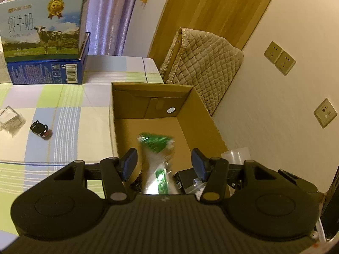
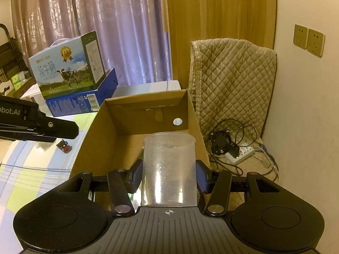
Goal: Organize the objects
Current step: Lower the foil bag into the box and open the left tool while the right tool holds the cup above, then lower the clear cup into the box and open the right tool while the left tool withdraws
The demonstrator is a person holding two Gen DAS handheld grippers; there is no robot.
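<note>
An open cardboard box [image 1: 152, 97] stands on the checked tablecloth. My left gripper [image 1: 164, 163] hangs over the box's near end, jaws apart. A blurred green-and-white plastic packet [image 1: 157, 148] sits between the pads without touching either one. Dark items [image 1: 188, 180] lie in the box below. My right gripper [image 2: 169, 171] is shut on a clear measuring cup [image 2: 169, 158], held upright above the same box [image 2: 148, 105]. The cup's rim [image 1: 235, 155] shows to the right in the left wrist view. The left gripper's finger [image 2: 63, 130] shows at the left of the right wrist view.
A small black toy car [image 1: 41, 129] and a clear plastic case [image 1: 10, 116] lie on the cloth left of the box. A milk carton [image 1: 42, 25] sits on a blue box [image 1: 46, 72] at the back. A quilted cover [image 2: 233, 74] and power strip [image 2: 239, 154] are beyond the table's right edge.
</note>
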